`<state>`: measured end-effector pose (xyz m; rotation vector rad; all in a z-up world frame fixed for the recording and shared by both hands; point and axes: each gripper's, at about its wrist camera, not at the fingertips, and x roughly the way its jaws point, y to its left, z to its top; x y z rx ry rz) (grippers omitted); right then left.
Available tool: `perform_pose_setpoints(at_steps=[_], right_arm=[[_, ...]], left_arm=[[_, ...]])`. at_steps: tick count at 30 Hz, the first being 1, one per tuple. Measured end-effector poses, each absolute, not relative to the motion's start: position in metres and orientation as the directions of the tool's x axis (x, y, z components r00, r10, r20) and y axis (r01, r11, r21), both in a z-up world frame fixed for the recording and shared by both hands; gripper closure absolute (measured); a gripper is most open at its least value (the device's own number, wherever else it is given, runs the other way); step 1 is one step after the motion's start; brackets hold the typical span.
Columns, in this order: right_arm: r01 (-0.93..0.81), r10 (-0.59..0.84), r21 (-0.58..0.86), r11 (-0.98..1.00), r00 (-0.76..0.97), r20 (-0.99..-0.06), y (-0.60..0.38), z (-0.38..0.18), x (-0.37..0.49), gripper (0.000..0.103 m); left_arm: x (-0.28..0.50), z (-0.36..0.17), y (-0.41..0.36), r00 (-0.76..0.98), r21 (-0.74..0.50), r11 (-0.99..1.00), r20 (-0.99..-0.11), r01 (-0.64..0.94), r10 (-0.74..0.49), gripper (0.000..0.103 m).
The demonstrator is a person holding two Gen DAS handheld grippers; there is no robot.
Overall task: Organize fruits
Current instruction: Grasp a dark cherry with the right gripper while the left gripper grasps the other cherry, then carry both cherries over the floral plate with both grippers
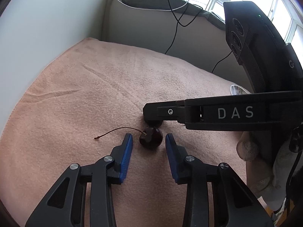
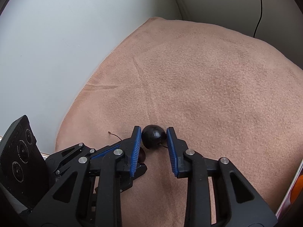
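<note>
Two dark cherries lie close together on a peach cloth (image 1: 94,87). In the left wrist view the nearer cherry (image 1: 151,138), with a long thin stem (image 1: 115,131), sits between the blue pads of my left gripper (image 1: 148,140). A small gap shows on each side of it, so the gripper is open. Just beyond it, my right gripper (image 1: 151,114) comes in from the right over the second cherry (image 1: 155,123). In the right wrist view, my right gripper (image 2: 153,131) has both pads against that stemless-looking cherry (image 2: 153,137). The stemmed cherry (image 2: 142,156) is mostly hidden behind the left finger.
The cloth ends at a pale wall (image 2: 47,47) on the left. Black cables (image 1: 174,30) hang at the back below a window sill. A shiny bowl rim (image 1: 237,89) shows behind the right gripper. A gloved hand (image 1: 248,148) holds it. An orange object (image 2: 297,187) sits at the right edge.
</note>
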<state>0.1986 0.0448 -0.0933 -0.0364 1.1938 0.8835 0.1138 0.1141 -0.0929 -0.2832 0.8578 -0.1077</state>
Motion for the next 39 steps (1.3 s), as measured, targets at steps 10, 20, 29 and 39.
perform_pose_setpoints(at_steps=[10, 20, 29, 39], right_arm=[[-0.605, 0.592, 0.422, 0.676, 0.105, -0.799, 0.031, -0.088, 0.192, 0.075], [-0.607, 0.62, 0.425, 0.671, 0.146, -0.771, 0.013, -0.064, 0.186, 0.075], [-0.63, 0.63, 0.391, 0.671, 0.205, -0.749, -0.016, -0.036, 0.18, 0.075], [-0.621, 0.63, 0.358, 0.698, 0.294, -0.719, -0.065, -0.004, 0.177, 0.075]], left_arm=[[0.114, -0.093, 0.115, 0.653, -0.299, 0.954, -0.726, -0.017, -0.216, 0.08], [0.101, -0.084, 0.117, 0.676, -0.31, 0.951, -0.704, -0.015, -0.219, 0.08], [0.091, -0.063, 0.109, 0.707, -0.312, 0.95, -0.669, 0.014, -0.23, 0.08], [0.095, -0.035, 0.079, 0.739, -0.302, 0.949, -0.62, 0.088, -0.265, 0.08]])
